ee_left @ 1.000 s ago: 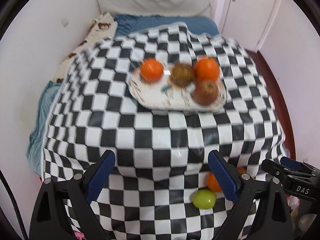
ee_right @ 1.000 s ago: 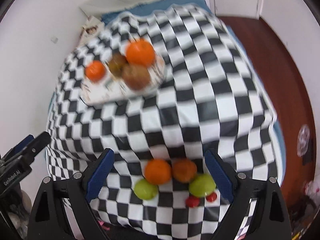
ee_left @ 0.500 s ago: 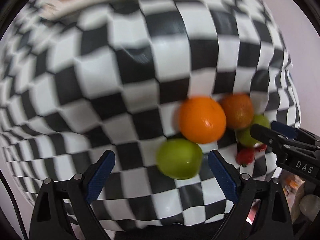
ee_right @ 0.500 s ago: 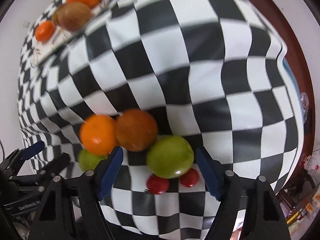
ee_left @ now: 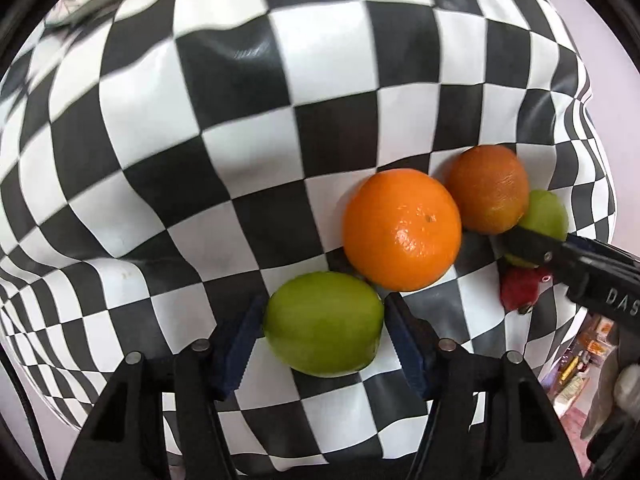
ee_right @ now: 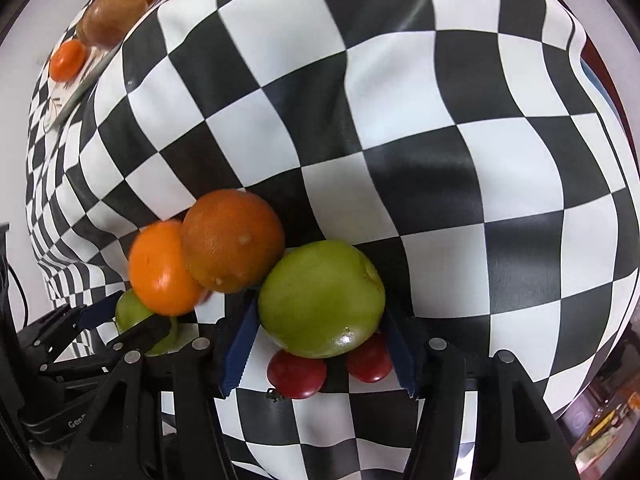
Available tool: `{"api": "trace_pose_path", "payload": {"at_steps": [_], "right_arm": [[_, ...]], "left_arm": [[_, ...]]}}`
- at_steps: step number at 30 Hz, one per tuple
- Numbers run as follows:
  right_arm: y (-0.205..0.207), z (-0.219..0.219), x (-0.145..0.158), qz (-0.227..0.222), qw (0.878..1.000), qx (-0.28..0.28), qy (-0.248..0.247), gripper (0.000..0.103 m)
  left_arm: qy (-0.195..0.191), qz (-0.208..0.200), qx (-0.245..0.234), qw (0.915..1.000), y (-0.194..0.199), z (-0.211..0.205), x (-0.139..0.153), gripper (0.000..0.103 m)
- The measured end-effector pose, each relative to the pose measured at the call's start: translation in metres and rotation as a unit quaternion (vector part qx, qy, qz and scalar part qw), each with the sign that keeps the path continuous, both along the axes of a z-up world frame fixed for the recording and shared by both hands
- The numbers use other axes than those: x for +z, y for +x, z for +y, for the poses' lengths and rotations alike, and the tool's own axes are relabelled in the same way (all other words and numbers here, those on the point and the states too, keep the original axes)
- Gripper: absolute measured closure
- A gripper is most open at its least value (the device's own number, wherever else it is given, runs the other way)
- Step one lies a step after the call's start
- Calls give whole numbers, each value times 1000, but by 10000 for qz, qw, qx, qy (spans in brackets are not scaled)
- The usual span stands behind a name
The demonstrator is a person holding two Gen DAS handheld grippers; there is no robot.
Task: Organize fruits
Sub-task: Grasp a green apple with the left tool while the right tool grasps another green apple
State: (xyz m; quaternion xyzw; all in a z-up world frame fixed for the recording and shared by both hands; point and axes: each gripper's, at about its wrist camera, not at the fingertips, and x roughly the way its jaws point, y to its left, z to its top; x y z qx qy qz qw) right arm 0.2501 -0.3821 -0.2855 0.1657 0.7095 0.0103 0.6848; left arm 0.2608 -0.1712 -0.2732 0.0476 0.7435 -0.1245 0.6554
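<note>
Left gripper (ee_left: pixel 324 326): my jaws bracket a green apple (ee_left: pixel 323 323), pads touching both flanks, grasping it. Right gripper (ee_right: pixel 320 338): jaws likewise clasp a second green fruit (ee_right: pixel 322 298). Orange (ee_left: pixel 402 229) touches the apple just ahead-right. Plate (ee_right: pixel 76 92) lies far ahead-left, beyond both.

We see a home: a checkered cloth (ee_right: pixel 400 128) over the counter, a fruit plate (ee_right: pixel 76 92) far left.
</note>
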Motion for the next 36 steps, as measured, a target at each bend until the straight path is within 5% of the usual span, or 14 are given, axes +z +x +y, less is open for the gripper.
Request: {"api": "trace_pose_path", "payload": {"at_steps": [6, 20, 29, 36], "right_arm": [[9, -18, -1, -18, 9998, -172, 58, 40], [-17, -15, 33, -598, 9980, 222, -43, 41], [1, 4, 92, -1121, 9925, 387, 293, 41], [63, 51, 137, -1588, 9832, 626, 647, 41]], "left_arm": [[-57, 143, 68, 9999, -8, -6, -11, 42], [-251, -61, 435, 9987, -17, 11, 23, 42], [-696, -457, 831, 9931, 12, 43, 85, 42], [-826, -1225, 1092, 9830, 85, 104, 158, 42]]}}
